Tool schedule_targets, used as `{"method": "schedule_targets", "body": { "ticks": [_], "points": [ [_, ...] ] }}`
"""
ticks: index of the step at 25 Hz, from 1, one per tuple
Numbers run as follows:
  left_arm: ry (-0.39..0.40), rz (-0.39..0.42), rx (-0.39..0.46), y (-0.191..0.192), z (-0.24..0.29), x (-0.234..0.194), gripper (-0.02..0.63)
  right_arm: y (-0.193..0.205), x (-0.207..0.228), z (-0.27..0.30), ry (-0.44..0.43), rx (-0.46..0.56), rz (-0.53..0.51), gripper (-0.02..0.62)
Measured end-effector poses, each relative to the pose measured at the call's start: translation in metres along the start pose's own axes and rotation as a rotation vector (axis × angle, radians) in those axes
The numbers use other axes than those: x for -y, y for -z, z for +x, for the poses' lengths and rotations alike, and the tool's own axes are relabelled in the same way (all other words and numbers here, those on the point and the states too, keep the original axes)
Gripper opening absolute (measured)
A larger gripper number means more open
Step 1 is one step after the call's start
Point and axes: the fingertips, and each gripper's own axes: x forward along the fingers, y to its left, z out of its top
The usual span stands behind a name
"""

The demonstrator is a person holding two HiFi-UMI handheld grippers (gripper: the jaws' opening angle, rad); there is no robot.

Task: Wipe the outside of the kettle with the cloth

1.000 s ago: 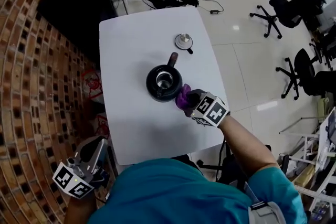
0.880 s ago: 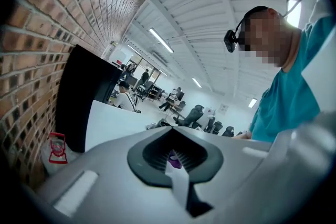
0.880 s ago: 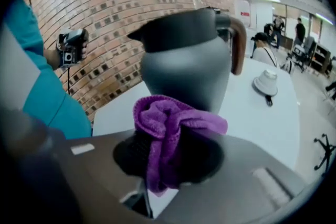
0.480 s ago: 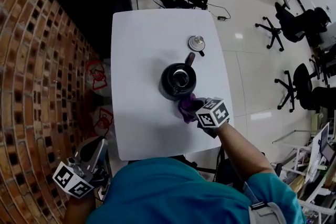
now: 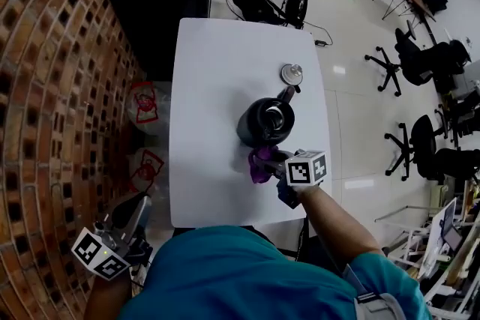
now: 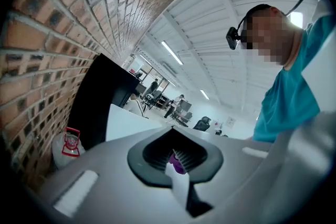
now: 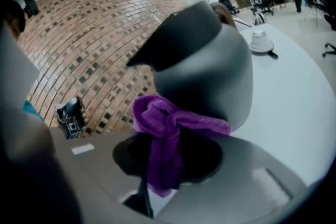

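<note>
Head view shows the black kettle [image 5: 264,124] standing upright near the middle of the white surface [image 5: 214,71], open at the top, with its lid [image 5: 291,74] lying apart on the far side. The right gripper [image 5: 274,165] is clenched on a bunched purple cloth [image 5: 259,164] at the kettle's near side. In the right gripper view the cloth [image 7: 169,124] bulges out of the gripper [image 7: 164,164] and looks pressed against the lower wall of the kettle [image 7: 206,68].

The left gripper [image 5: 132,216] hangs off the surface by the brick wall, well apart from the work. Its own view shows the jaws drawn together, with only a small purple speck at the tip [image 6: 176,163] that I cannot identify.

The step in hand is probably a wipe along the near wall. To do it well:
- Lead with the loose wad rather than the jaw tips, so no hard part scrapes the kettle.
- Press lightly and sweep around the curve; nothing steadies the kettle, so a hard push could slide or tip it.
- Work upward toward the rim and around to the handle side.
</note>
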Motion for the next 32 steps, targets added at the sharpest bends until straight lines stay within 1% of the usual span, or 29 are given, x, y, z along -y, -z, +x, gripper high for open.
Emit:
{"method": "schedule_targets", "body": {
  "ticks": [1,2,3,4,5,6,7,9,11,12,13,14,15,17,19,21,24,26,28,30,32],
  "points": [
    [-0.006,-0.005,0.001,0.001,-0.003,-0.003,0.002,0.004,0.005,0.008,0.015,-0.016,-0.008,0.095],
    [-0.013,-0.01,0.003,0.002,-0.005,-0.006,0.002,0.009,0.011,0.015,0.041,-0.048,-0.042,0.095],
    [-0.02,-0.016,0.008,0.004,-0.007,-0.008,0.002,0.016,0.015,0.021,0.071,-0.102,-0.103,0.095],
    [-0.027,-0.021,0.015,0.007,-0.01,-0.009,0.002,0.024,0.017,0.025,0.098,-0.177,-0.193,0.095],
    [-0.033,-0.025,0.021,0.01,-0.013,-0.01,0.002,0.032,0.012,0.026,0.115,-0.265,-0.315,0.095],
    [-0.037,-0.026,0.027,0.011,-0.016,-0.01,0.002,0.038,0.0,0.024,0.117,-0.356,-0.466,0.095],
    [-0.039,-0.028,0.034,0.011,-0.02,-0.011,0.002,0.04,-0.021,0.02,0.101,-0.438,-0.635,0.095],
    [-0.043,-0.036,0.053,0.01,-0.027,-0.013,0.002,0.03,-0.072,0.011,0.044,-0.551,-0.971,0.095],
    [-0.036,-0.032,0.075,0.008,-0.034,-0.018,0.002,0.006,-0.11,0.007,0.024,-0.63,-1.262,0.095],
    [-0.03,-0.023,0.084,0.007,-0.037,-0.02,0.002,-0.007,-0.12,0.008,0.034,-0.682,-1.38,0.095],
    [-0.027,-0.011,0.093,0.006,-0.04,-0.021,0.002,-0.021,-0.121,0.01,0.055,-0.755,-1.474,0.095],
    [-0.027,-0.002,0.102,0.005,-0.042,-0.021,0.002,-0.033,-0.116,0.014,0.08,-0.846,-1.544,0.095],
    [-0.031,0.0,0.113,0.004,-0.045,-0.02,0.002,-0.045,-0.107,0.019,0.104,-0.948,-1.594,0.095],
    [-0.045,-0.009,0.136,0.005,-0.051,-0.02,0.002,-0.056,-0.085,0.029,0.124,-1.16,-1.638,0.095],
    [-0.062,-0.021,0.149,0.007,-0.058,-0.023,0.002,-0.054,-0.065,0.039,0.122,-1.355,-1.632,0.095],
    [-0.079,-0.031,0.157,0.009,-0.064,-0.029,0.002,-0.047,-0.05,0.049,0.121,-1.509,-1.629,0.095],
    [-0.097,-0.024,0.159,0.012,-0.071,-0.035,0.002,-0.035,-0.029,0.063,0.136,-1.695,-1.632,0.095],
    [-0.106,0.006,0.145,0.014,-0.071,-0.038,0.002,-0.029,-0.015,0.065,0.158,-1.791,-1.605,0.095],
    [-0.107,0.014,0.143,0.012,-0.067,-0.042,0.002,-0.024,-0.006,0.063,0.191,-1.859,-1.545,0.095],
    [-0.105,-0.001,0.144,0.01,-0.064,-0.046,0.002,-0.016,0.003,0.065,0.205,-1.897,-1.501,0.095],
    [-0.107,-0.003,0.139,0.009,-0.061,-0.051,0.002,-0.008,0.011,0.072,0.206,-1.914,-1.476,0.095]
  ]
}}
